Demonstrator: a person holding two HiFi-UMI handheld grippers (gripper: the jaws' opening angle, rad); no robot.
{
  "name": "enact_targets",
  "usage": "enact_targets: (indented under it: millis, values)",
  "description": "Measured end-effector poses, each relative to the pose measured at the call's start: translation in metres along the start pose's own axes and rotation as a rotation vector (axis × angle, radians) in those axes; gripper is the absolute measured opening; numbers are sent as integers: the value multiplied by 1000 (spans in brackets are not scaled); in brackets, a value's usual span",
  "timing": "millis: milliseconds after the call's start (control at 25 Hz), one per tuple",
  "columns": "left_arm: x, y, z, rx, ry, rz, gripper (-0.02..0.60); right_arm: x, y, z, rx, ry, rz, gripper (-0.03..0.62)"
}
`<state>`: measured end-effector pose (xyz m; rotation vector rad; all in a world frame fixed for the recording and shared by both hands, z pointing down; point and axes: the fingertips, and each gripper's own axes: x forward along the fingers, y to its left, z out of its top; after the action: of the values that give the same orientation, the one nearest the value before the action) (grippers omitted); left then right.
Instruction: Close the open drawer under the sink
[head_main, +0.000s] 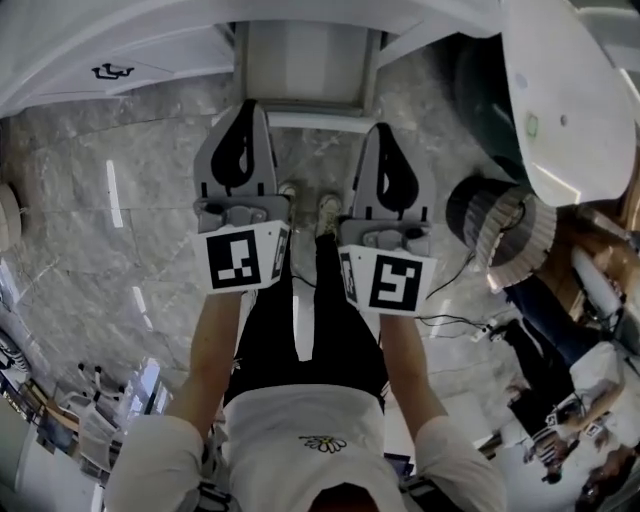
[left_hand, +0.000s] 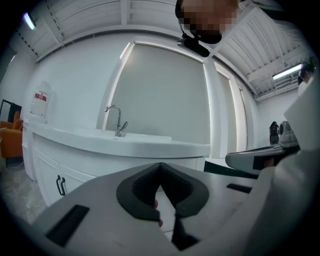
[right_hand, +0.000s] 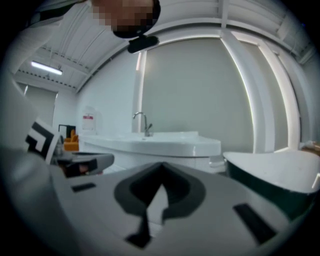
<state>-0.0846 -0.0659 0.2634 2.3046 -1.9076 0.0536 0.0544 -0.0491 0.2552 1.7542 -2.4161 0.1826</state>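
Note:
The open drawer (head_main: 305, 62) juts out from under the white sink counter (head_main: 120, 45) at the top middle of the head view, a pale grey tray with nothing showing inside. Both grippers point at it from a short way back. My left gripper (head_main: 250, 104) is shut and empty, level with the drawer's left corner. My right gripper (head_main: 383, 128) is shut and empty too, a little short of the right corner. In the left gripper view my shut jaw tips (left_hand: 160, 165) sit below the counter (left_hand: 130, 145) and its tap (left_hand: 117, 122). The right gripper view has its tips (right_hand: 161, 165) under the same counter (right_hand: 170, 146).
A white tub with a dark green wall (head_main: 565, 100) stands at the right, with a round ribbed stand (head_main: 500, 220) beside it. A black cabinet handle (head_main: 113, 71) marks the door left of the drawer. My feet (head_main: 328, 210) stand on marble floor. Another person (head_main: 560, 340) and a cable (head_main: 450, 320) are at the right.

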Motion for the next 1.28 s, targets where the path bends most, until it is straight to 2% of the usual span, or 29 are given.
enact_targets:
  millis: [160,360,520,800,1000,1280]
  values:
    - [0,13,-35,-2,27,17,17,11,10,-32,34,41,18,29]
    - [1,16,-68,6,43,12,17,13,7,-73,46,80,-9,29]
    - [-4,17,-88,-28,77,2,17,10,3,-95,48,108,-35,29]
    - [-10,13,-110,-4,128,-1,17,12,-2,-106,37,122,-49,28]
    - [-11,10,-123,-59,157,-6,17,11,-3,-106,35,128,-45,29]
    - [-12,7,-143,-20,201,5,18,11,6,-109,32,136,-17,29]
